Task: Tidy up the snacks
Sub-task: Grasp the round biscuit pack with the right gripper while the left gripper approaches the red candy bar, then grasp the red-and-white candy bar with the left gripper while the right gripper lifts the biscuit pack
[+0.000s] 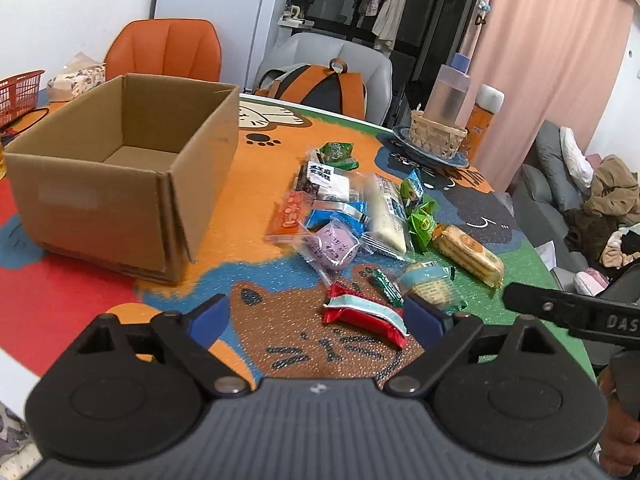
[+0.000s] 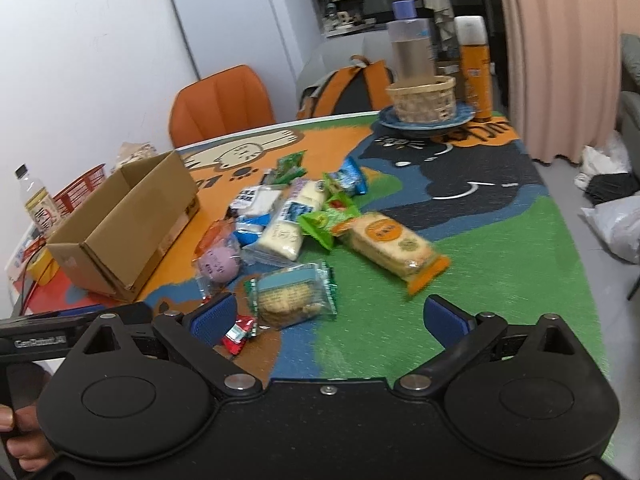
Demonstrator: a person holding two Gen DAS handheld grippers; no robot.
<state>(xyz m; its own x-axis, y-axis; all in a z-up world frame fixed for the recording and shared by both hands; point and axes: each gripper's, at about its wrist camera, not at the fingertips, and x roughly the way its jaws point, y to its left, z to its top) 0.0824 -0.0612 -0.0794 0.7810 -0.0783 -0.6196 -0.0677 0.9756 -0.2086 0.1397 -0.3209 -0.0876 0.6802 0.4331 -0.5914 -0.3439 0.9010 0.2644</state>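
Crinkly plastic-wrapped snacks point(image 1: 360, 216) lie heaped mid-tabletop toward its right edge, a glossy red packet point(image 1: 366, 314) nearest, right of the open, square-walled cardboard box point(image 1: 120, 176), while the left gripper point(image 1: 316, 320) and right gripper point(image 2: 328, 320) hover with jaws apart, empty.

Orange chair point(image 1: 164, 49), backpack point(image 1: 320, 84), wicker basket point(image 1: 436, 134) on blue plate point(image 1: 404, 141).

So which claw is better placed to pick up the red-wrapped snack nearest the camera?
Probably the left. The left claw is open with the red snack lying between its fingers. In the right wrist view that snack sits off beside the right claw's left finger, so it would need shifting sideways.
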